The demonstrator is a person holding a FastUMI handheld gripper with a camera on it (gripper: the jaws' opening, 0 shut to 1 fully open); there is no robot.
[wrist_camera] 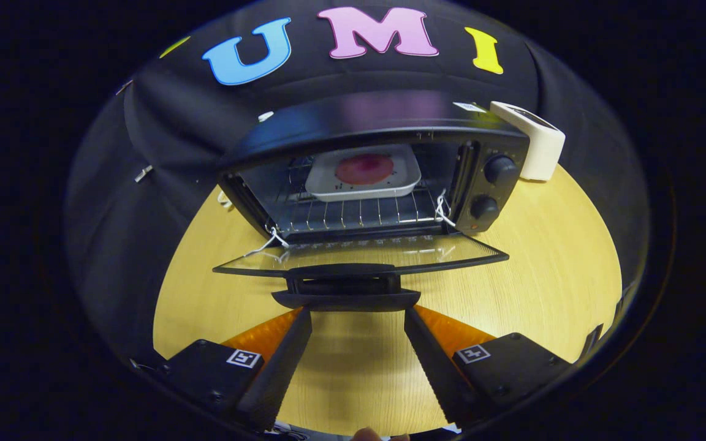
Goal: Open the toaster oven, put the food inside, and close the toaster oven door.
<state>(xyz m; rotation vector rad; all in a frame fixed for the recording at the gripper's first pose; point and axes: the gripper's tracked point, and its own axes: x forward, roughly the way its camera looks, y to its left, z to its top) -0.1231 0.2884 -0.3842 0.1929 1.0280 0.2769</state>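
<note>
Gripper [358, 312] spread (empty) — over wooden table [543, 257].

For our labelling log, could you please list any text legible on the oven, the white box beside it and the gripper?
None legible.
Toaster oven: sticker on top, too small.
Knobs: markings blurred.
White box: nothing readable.
Gripper, open, fingertips at the door handle: coded squares, no words.

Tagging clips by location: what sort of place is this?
Likely a staged recording booth, not a real kitchen: a toaster oven on a bare wooden table, black cloth wall close behind, a small white device beside it. The tool is open just before the door handle.
</note>
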